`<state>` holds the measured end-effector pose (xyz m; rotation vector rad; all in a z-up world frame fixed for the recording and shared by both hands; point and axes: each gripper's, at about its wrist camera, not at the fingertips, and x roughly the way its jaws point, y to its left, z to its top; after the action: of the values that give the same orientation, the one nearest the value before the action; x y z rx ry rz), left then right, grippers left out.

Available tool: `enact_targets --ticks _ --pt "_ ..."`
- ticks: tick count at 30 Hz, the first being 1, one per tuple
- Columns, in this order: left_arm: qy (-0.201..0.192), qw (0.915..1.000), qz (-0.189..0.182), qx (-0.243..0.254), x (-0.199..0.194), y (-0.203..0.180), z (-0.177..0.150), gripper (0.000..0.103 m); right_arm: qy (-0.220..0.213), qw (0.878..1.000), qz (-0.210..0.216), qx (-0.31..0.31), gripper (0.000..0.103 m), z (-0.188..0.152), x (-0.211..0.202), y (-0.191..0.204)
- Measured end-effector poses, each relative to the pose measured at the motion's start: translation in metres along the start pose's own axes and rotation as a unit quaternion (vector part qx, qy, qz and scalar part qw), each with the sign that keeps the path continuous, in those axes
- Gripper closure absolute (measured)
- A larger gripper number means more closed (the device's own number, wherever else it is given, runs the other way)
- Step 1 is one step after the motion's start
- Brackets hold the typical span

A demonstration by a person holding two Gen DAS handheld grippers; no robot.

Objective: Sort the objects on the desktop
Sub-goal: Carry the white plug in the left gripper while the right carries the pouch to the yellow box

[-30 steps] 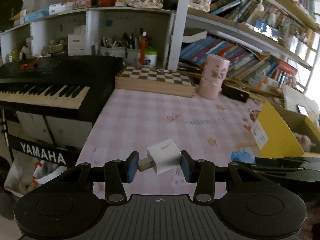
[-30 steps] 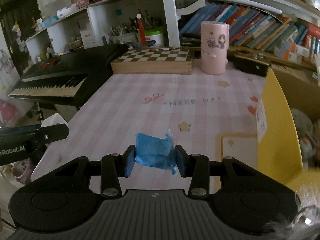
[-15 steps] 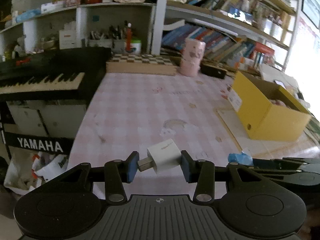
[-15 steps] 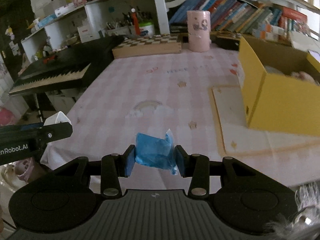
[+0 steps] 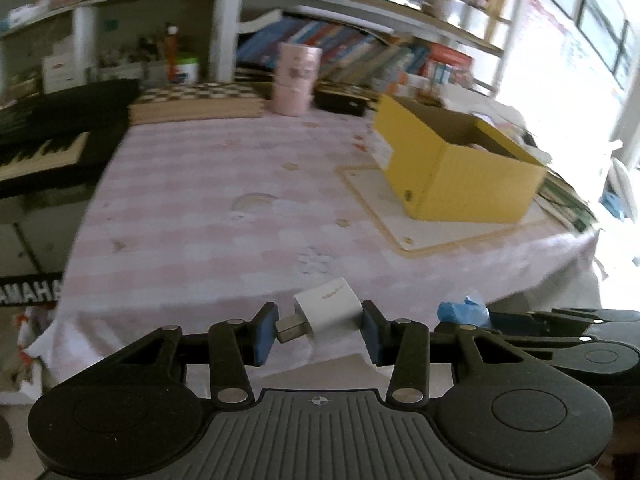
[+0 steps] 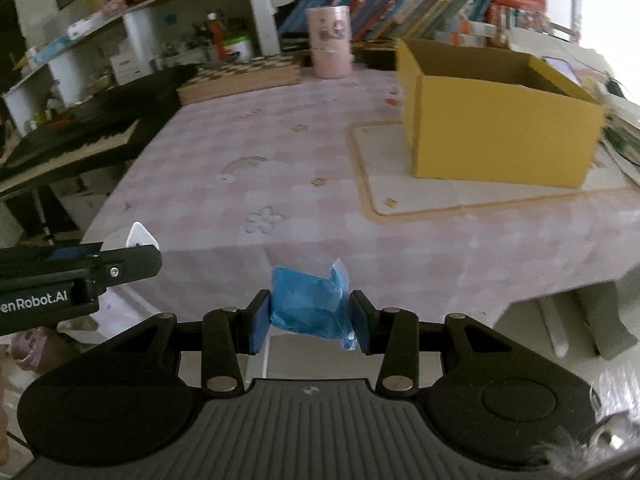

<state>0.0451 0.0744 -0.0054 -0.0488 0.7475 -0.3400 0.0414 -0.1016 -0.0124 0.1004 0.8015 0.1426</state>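
Both hand-held grippers have pulled back from the counter point(image 5: 192, 208) since a moment ago: its near edge and the hanging hem of the pink checked cloth now show in both wrist views, where before the cloth filled the lower part of the picture. The yellow cardboard box point(image 6: 496, 128) is now seen whole, open at the top, sitting on a pale mat point(image 6: 404, 188) with a tan border at the right of the counter.

The left hand-held gripper point(image 5: 320, 330) is clamped on a small white charger plug point(image 5: 329, 309), a smooth rounded cube with a metal connector point(image 5: 291, 328) sticking out toward the left blue pad; that pad presses the connector's tip and the right pad presses the cube's flat side. The plug hangs just off the counter's near edge, tilted a little.

The right hand-held gripper point(image 6: 308, 316) is closed on a blue plastic packet point(image 6: 310, 306), crinkled and glossy, squeezed between its two blue pads, with a loose corner trailing below the right pad. It too is held in the air in front of the near edge. The two grippers sit side by side, each visible at the margin of the other's view.

At the far end stand a pink cylindrical holder point(image 6: 330, 42), a wooden chessboard box point(image 6: 240, 76) with a checkered top, and behind them shelves of books point(image 6: 400, 4). A black keyboard point(image 6: 76, 132) sits beside the counter on the left.
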Motion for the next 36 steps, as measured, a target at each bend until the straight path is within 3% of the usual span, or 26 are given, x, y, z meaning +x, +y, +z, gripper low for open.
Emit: enact_targets --ticks 16,36 --pt "0.019 0.9945 -0.07 0.076 0.031 -0.066 0.012 0.06 -0.003 0.995 -0.065 0.077 0.064 -0.022 -0.025 -0.06" --pt "0.016 0.9912 -0.086 0.099 0.073 -0.131 0.043 0.06 -0.002 0.994 -0.072 0.085 0.064 0.009 -0.019 -0.135"
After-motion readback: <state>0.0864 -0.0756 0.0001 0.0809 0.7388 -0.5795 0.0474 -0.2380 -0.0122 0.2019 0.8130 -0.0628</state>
